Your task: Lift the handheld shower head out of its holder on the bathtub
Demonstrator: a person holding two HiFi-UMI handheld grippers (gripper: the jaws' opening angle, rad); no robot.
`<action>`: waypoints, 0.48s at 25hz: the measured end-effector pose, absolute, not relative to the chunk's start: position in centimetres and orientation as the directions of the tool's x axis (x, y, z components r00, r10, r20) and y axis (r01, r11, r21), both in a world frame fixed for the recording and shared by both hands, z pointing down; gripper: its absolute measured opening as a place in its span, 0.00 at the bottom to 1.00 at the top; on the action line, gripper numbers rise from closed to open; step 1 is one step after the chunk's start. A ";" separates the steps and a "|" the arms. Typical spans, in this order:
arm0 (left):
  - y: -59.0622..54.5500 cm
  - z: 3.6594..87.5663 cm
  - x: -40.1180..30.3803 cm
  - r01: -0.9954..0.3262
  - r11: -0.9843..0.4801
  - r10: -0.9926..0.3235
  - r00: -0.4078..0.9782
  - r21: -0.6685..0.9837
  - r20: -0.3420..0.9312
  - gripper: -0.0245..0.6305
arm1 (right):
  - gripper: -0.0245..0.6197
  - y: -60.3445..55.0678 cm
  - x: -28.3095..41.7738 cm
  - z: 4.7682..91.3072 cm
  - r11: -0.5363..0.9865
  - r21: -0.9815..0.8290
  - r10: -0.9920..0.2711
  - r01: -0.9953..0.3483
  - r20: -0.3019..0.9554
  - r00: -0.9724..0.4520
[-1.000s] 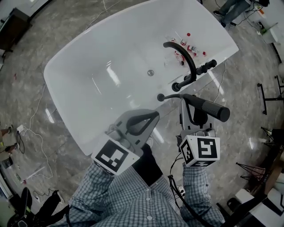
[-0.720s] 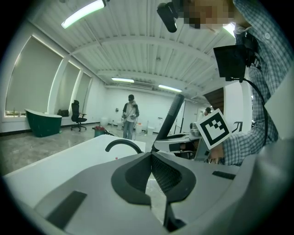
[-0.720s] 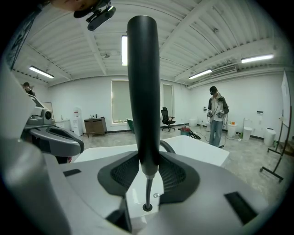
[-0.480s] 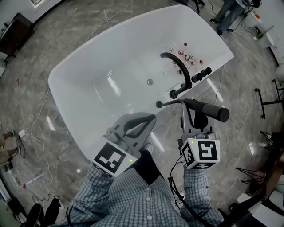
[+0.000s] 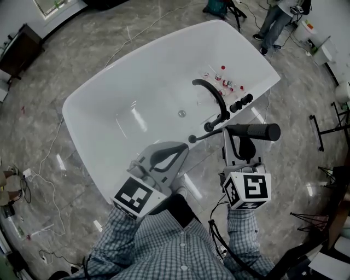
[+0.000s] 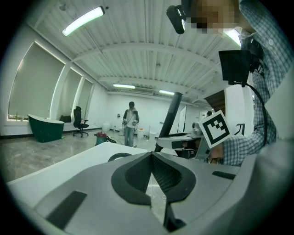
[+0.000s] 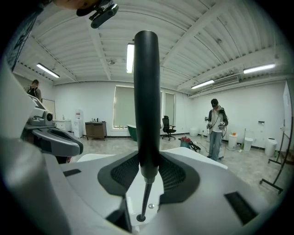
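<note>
Head view, looking steeply down on a white bathtub (image 5: 87, 136): grips the handheld shower head (image 5: 257, 132) in the right gripper (image 5: 235, 143), jaws clamped where the thick black handle narrows to a thin stem. Holds it roughly level beside the tub's near right edge, thin end pointing towards the foot of the black faucet (image 5: 212, 94), thick end out over the grey floor (image 5: 306, 104). Carries the left gripper (image 5: 164, 156) next to it, above the tub's near edge, jaws pressed together on nothing. Shows, in the right gripper view, the dark handle rising upright between the ribbed pads (image 7: 173, 172), pinched from both sides. Shows, in the left gripper view, the two jaws meeting at their tips, with the shower head and the right gripper's marker cube (image 6: 215, 128) off to the right. Takes in small red-capped bottles (image 5: 225, 83) on the tub's far right edge behind the faucet, and a person (image 5: 273, 16) standing beyond the tub's far corner.
</note>
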State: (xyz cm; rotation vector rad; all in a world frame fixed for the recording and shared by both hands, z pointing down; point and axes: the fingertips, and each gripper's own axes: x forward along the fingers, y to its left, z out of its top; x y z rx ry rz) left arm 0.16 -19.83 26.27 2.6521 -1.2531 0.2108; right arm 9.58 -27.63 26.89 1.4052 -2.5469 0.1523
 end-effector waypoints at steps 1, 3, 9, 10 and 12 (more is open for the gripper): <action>-19.9 25.9 0.1 -0.776 -0.619 -0.749 0.629 0.119 0.207 0.04 | 0.24 -27.6 9.6 26.5 0.535 0.021 -0.822 -0.844 0.243 -0.515; -19.8 25.3 0.2 -0.777 -0.619 -0.752 0.629 0.118 0.196 0.04 | 0.24 -27.5 9.9 26.0 0.534 0.019 -0.824 -0.845 0.234 -0.516; -19.3 23.7 0.5 -0.773 -0.626 -0.750 0.632 0.099 0.195 0.04 | 0.24 -27.0 10.7 23.8 0.525 0.017 -0.835 -0.851 0.204 -0.511; -19.2 23.3 0.5 -0.772 -0.629 -0.749 0.634 0.093 0.192 0.04 | 0.24 -27.0 10.8 23.4 0.524 0.019 -0.837 -0.852 0.198 -0.511; -18.9 22.6 0.5 -0.770 -0.633 -0.749 0.636 0.083 0.184 0.04 | 0.24 -26.9 10.9 22.4 0.520 0.018 -0.841 -0.854 0.184 -0.508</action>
